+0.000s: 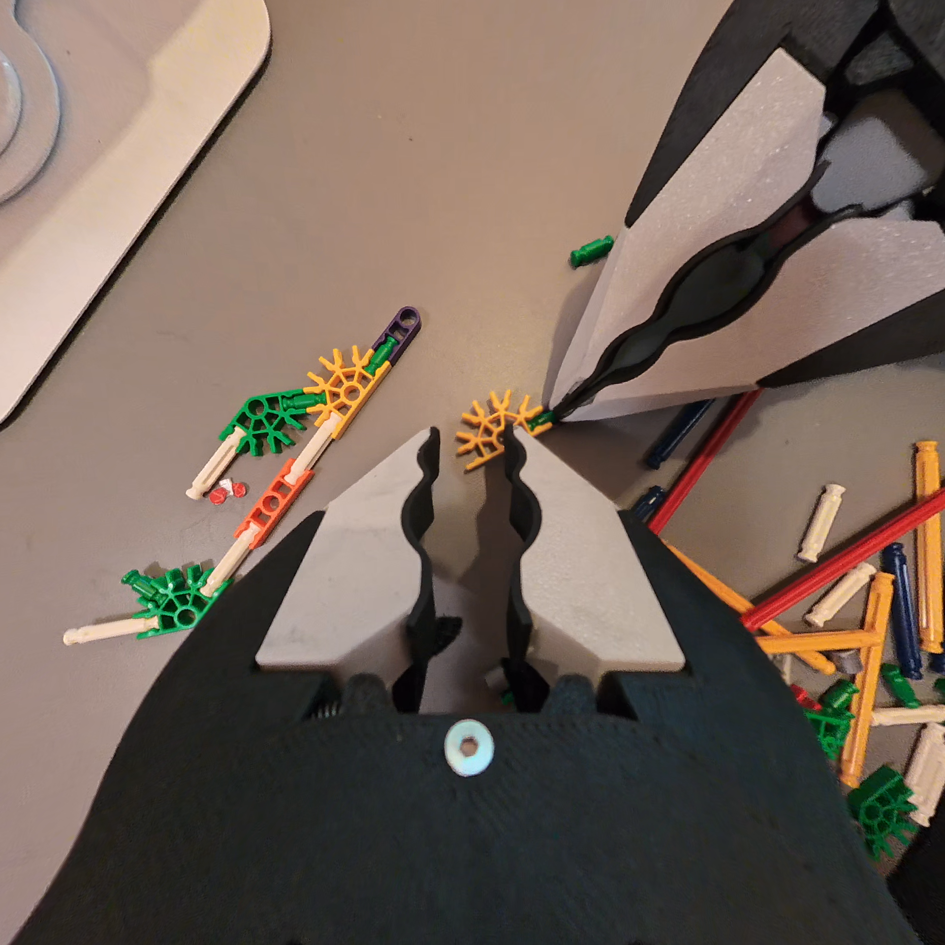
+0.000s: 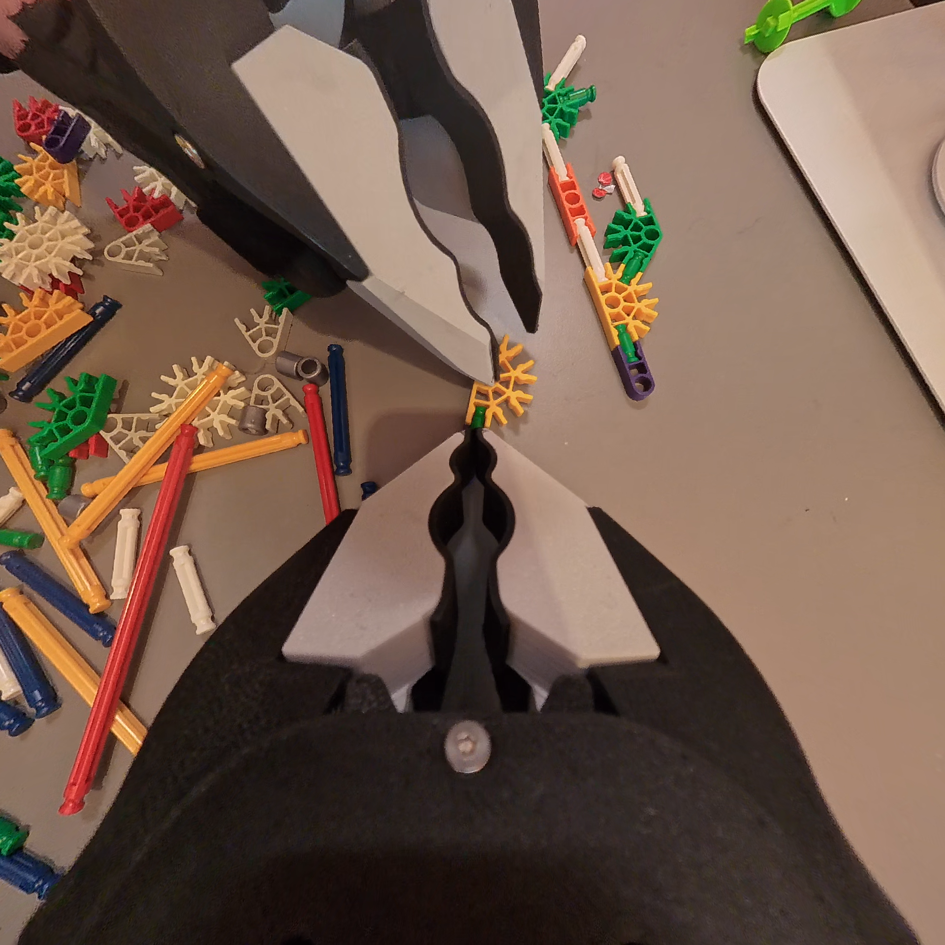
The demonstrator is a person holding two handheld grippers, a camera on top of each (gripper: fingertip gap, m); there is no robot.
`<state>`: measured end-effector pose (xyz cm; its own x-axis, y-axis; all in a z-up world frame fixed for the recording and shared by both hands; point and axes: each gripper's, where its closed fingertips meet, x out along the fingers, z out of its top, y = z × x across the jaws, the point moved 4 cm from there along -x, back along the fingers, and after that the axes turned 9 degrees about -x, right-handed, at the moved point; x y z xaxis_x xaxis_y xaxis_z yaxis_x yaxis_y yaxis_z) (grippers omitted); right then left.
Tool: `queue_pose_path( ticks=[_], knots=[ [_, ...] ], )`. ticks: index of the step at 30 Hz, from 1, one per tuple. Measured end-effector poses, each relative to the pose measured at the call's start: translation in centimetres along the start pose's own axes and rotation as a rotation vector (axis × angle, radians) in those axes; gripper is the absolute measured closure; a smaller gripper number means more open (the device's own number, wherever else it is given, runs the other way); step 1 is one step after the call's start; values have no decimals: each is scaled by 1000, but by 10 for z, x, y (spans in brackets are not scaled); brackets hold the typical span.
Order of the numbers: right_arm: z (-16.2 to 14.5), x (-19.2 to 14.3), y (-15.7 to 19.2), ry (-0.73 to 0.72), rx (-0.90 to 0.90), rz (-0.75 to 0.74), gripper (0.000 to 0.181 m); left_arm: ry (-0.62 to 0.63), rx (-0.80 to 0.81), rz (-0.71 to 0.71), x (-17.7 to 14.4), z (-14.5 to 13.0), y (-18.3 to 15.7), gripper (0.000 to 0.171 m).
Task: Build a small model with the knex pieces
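Observation:
My right gripper (image 2: 474, 434) is shut on a short green rod (image 2: 478, 419) plugged into a yellow fan-shaped connector (image 2: 503, 383), held just above the grey table. In the left wrist view the right gripper (image 1: 555, 415) comes in from the upper right with that rod (image 1: 542, 420) and connector (image 1: 488, 432). My left gripper (image 1: 471, 440) is open, and one fingertip (image 1: 511, 440) touches the connector's edge. In the right wrist view the left gripper (image 2: 511, 342) reaches down from the top. A flat chain of purple, yellow, green, orange and white pieces (image 1: 347, 394) lies to the left, also seen in the right wrist view (image 2: 621, 301).
A pile of loose rods and connectors lies at the right in the left wrist view (image 1: 869, 613) and at the left in the right wrist view (image 2: 153, 434). A light-grey tray (image 1: 128, 128) sits at the table's far side, also seen in the right wrist view (image 2: 844, 153). A loose green rod (image 1: 590, 250) lies apart, and a lime piece (image 2: 782, 20).

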<state>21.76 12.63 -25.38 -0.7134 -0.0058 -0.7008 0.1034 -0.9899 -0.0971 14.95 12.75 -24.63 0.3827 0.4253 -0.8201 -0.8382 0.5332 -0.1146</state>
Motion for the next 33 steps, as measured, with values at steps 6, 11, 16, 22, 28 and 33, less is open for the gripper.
queue_pose_path(
  ticks=[6,11,16,22,28,33],
  knots=[
    [0,0,0,-10,6,7,181,-32,37,-26,-6,2,-1,153],
    [-1,0,-1,-13,8,10,181,-26,63,-95,-2,7,-11,165],
    [-1,0,0,-15,10,6,181,1,108,-98,5,0,-16,171],
    [-1,0,0,-8,8,7,181,8,195,-57,6,1,-20,171],
    [0,0,0,-5,10,10,181,-13,286,-8,6,-1,-21,171],
    [1,1,1,4,7,17,181,-38,434,96,8,-5,-27,171]
  ],
)
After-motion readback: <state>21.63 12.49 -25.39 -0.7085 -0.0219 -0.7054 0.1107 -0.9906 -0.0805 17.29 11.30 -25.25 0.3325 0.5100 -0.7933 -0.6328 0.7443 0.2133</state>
